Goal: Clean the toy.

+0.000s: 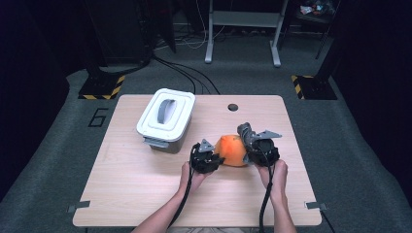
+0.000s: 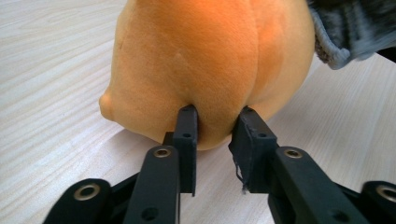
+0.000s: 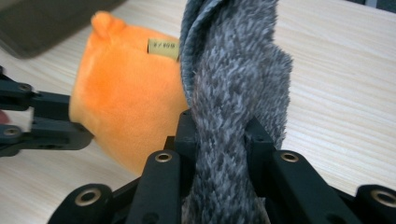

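Observation:
An orange plush toy [image 1: 232, 150] lies near the middle of the wooden table [image 1: 145, 194]. My left gripper [image 1: 218, 159] comes at it from the left. In the left gripper view the orange plush toy [image 2: 210, 56] bulges between the jaws of the left gripper [image 2: 217, 116], which pinch a fold of its lower edge. My right gripper [image 1: 250, 145] is at the toy's right side, shut on a grey fuzzy cloth [image 1: 245, 132] that stands up from it. The grey cloth [image 3: 233, 70] runs up between the jaws of the right gripper [image 3: 219, 126], with the toy [image 3: 126, 107] and its small yellow tag [image 3: 163, 48] behind it.
A white lidded box [image 1: 165, 119] with a grey handle stands at the table's back left, close to the left gripper. A round hole [image 1: 232, 107] sits near the far edge. Bare wood stretches along the front and right of the table.

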A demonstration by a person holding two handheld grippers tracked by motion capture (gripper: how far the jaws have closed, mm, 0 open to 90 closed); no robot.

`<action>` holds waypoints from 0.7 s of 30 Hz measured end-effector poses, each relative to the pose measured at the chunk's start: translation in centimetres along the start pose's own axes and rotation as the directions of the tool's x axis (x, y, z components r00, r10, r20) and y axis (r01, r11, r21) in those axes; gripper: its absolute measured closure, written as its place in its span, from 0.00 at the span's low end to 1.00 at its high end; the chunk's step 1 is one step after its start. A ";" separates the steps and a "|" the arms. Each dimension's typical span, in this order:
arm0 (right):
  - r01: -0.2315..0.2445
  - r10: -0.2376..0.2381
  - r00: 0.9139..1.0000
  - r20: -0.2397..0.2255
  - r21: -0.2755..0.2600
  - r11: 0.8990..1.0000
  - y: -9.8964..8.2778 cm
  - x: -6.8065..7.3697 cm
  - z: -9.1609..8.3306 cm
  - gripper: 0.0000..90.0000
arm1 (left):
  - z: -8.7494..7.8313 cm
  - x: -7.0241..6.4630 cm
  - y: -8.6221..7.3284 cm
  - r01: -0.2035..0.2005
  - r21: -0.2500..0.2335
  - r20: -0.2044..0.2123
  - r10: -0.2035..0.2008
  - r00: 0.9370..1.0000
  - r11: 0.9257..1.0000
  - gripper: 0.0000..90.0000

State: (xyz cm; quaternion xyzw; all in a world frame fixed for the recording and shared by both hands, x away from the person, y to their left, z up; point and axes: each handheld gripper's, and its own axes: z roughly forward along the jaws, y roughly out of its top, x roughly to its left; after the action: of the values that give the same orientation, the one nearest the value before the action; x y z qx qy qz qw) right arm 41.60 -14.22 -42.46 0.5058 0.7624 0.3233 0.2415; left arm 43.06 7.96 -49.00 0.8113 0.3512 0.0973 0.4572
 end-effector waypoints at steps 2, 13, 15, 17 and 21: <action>0.011 -0.011 1.000 0.008 0.002 1.000 -0.1 0.1 0.5 0.80 | 0.0 0.0 0.0 0.007 -0.006 -0.004 -0.007 1.000 1.000 0.74; -0.018 0.018 1.000 0.011 0.008 1.000 0.3 -0.8 1.5 0.81 | 0.6 0.0 0.0 -0.041 0.013 -0.078 0.042 0.996 0.999 0.42; -0.028 0.028 1.000 0.011 0.010 1.000 0.3 -0.9 1.7 0.81 | 0.9 -0.1 0.1 -0.058 0.019 -0.080 0.059 0.995 0.998 0.41; -0.033 0.033 0.999 0.008 0.007 0.999 0.3 -1.1 1.8 0.81 | 1.2 -0.3 0.2 -0.083 0.027 -0.088 0.085 0.993 0.996 0.41; -0.034 0.034 0.999 0.007 0.007 0.999 0.3 -1.2 1.9 0.81 | 1.6 -0.6 0.2 -0.127 0.030 -0.114 0.130 0.985 0.991 0.56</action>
State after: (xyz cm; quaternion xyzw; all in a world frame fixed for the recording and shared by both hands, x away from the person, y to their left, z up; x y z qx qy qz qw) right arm 43.57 -14.79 -43.48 0.5209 0.7540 0.3228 0.2366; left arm 43.50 6.44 -49.64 0.8302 0.3252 0.1694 0.4199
